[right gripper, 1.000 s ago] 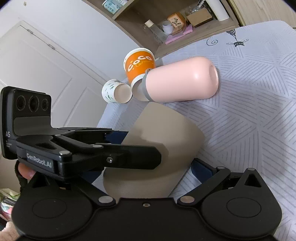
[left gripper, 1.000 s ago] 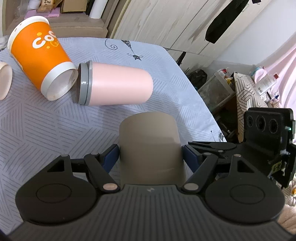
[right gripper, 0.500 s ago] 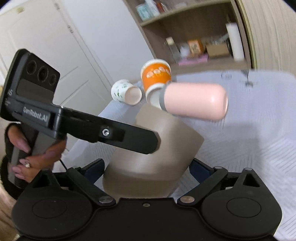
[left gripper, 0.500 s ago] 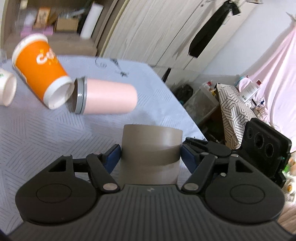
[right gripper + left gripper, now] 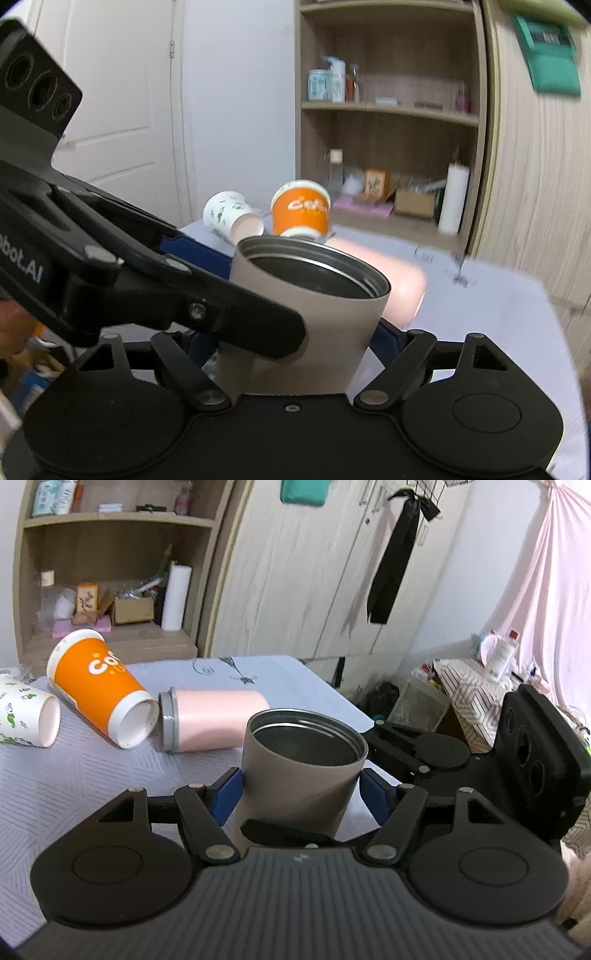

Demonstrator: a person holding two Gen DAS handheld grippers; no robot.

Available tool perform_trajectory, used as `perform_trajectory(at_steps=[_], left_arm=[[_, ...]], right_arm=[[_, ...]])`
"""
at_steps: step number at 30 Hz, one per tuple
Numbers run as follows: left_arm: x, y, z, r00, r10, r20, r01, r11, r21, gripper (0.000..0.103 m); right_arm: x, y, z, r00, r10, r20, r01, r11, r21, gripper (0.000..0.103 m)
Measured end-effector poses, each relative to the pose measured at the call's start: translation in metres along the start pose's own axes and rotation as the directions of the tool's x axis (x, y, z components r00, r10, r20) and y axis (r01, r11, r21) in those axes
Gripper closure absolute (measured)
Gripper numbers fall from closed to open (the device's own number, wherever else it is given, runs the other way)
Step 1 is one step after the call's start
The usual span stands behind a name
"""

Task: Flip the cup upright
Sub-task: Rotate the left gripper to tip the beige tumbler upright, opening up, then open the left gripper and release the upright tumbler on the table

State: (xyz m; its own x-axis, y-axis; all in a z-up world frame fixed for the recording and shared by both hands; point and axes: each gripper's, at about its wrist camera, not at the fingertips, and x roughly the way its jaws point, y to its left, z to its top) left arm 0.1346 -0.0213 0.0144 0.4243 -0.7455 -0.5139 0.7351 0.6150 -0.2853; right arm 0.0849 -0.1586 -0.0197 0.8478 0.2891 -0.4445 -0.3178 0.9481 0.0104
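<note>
Turned over since a second ago: grey-brown metal cup with a dark steel lining [image 5: 301,771], then mouth-down with only its closed bottom showing, now mouth-up with the threaded rim and hollow inside in plain sight. Held off the grey patterned counter [image 5: 74,775], near its front edge, long axis close to vertical but tipped a little toward the far side in the right wrist view [image 5: 306,314].

Gripped from two sides at once. Left tool [image 5: 301,797] closed on the cup's lower wall, blue pads [image 5: 227,799] pressed against either flank. Right tool [image 5: 295,347] likewise narrowed around the same cup, though its near pad is hidden behind the other tool's black finger, so contact on that side probably but not certainly firm.

Coming move judged as a straight lowering: base pointing down at the counter, mouth up, only the last tilt left to correct before release. Both tools equally near, cup dead ahead of each.

Farther back, lying on their sides: pink tumbler with a grey lid [image 5: 214,720], orange paper cup [image 5: 99,694], white leaf-printed paper cup [image 5: 26,716].
</note>
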Motion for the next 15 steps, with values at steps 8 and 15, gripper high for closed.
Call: perform_trajectory(at_steps=[8,15], left_arm=[[0.003,0.003,-0.004,0.996,0.053,0.069,-0.058,0.996,0.071,0.035],[0.013,0.006,-0.011,0.995,0.050,0.089,-0.057,0.996,0.075,0.035]], right_arm=[[0.014,0.008,0.005,0.997,-0.038,0.061,0.044,0.994,-0.100,0.017],[0.022,0.014,0.000,0.988,-0.113,0.104,0.129,0.978,-0.164,0.017]])
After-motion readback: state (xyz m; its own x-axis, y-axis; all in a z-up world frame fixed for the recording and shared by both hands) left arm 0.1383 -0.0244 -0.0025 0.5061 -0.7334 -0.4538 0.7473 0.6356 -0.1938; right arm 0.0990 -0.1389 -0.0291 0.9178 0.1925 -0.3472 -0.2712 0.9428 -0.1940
